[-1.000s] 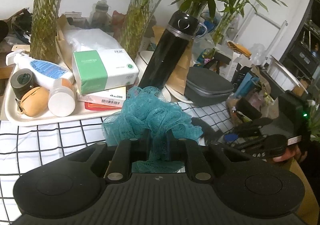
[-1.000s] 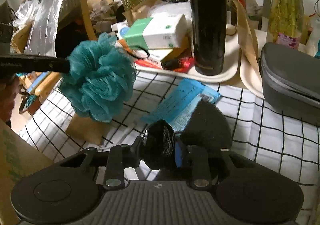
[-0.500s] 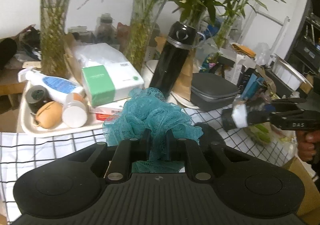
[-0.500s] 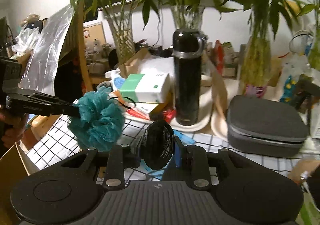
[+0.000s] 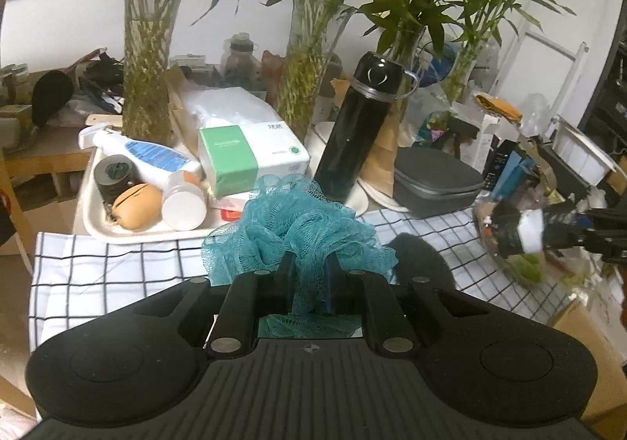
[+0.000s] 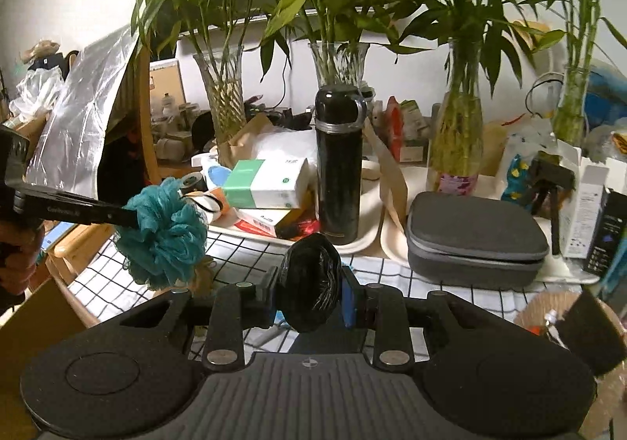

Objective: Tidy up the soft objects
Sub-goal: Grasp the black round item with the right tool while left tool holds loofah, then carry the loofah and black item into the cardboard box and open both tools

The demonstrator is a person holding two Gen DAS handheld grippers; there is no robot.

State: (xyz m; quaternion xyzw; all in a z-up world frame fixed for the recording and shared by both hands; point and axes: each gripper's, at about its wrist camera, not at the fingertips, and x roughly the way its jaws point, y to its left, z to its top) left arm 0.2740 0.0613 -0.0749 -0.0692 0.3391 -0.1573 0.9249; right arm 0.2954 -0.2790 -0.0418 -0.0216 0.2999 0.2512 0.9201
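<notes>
Both soft things are now lifted higher above the checked surface (image 5: 117, 267).

The left gripper (image 5: 307, 271) keeps its fingers nearly closed on the teal bath sponge (image 5: 298, 228); the right gripper (image 6: 309, 289), fingers partly open, stays clamped on the black wrinkled bundle (image 6: 309, 279), risen since earlier.

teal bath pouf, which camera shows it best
Right wrist view: the teal bath pouf shows whole, from the side, clear of the checked cloth. In the left wrist view its lower part hides behind the left tongs.

A lived-in home. Bamboo in glass vases (image 6: 337, 64), a tissue box (image 5: 250, 158) and thermos (image 6: 339, 173) crowd the checked-cloth tabletop (image 5: 117, 267).
</notes>
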